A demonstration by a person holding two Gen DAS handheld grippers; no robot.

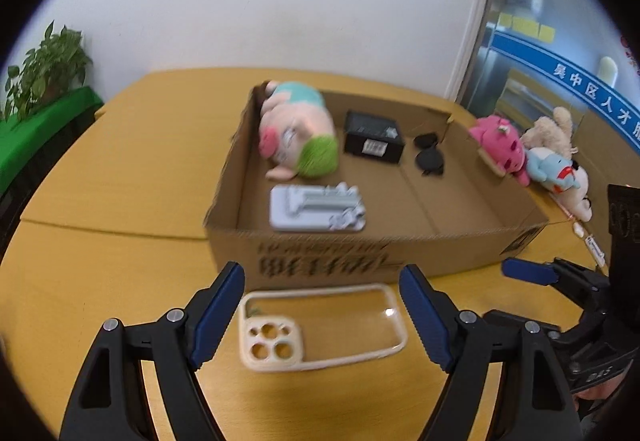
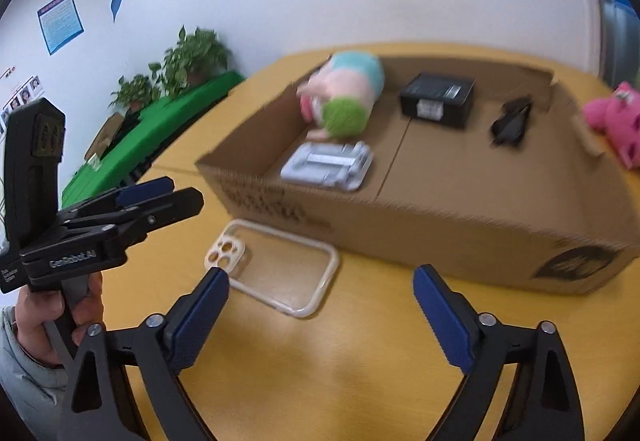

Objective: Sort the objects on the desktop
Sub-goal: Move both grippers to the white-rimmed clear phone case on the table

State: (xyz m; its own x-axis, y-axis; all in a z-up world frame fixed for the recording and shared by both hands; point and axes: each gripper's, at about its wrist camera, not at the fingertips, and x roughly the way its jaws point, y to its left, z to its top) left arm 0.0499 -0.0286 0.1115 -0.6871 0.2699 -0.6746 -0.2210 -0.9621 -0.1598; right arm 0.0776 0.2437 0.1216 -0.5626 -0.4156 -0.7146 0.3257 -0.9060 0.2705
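Observation:
A clear phone case with a cream rim (image 1: 320, 327) lies flat on the yellow table just in front of the cardboard box (image 1: 360, 261). My left gripper (image 1: 324, 305) is open, its blue pads on either side of the case, a little above it. My right gripper (image 2: 320, 305) is open and empty, just right of the case (image 2: 276, 267). The box (image 2: 440, 237) holds a pig plush (image 1: 298, 133), a black box (image 1: 374, 137), sunglasses (image 1: 430, 157) and a grey packaged item (image 1: 316, 207).
Several plush toys (image 1: 532, 157) lie on the table right of the box; a pink one shows in the right wrist view (image 2: 616, 121). Potted plants (image 1: 44, 69) on a green-covered bench stand at the left by the wall. The right gripper's body (image 1: 580, 301) is close on the right.

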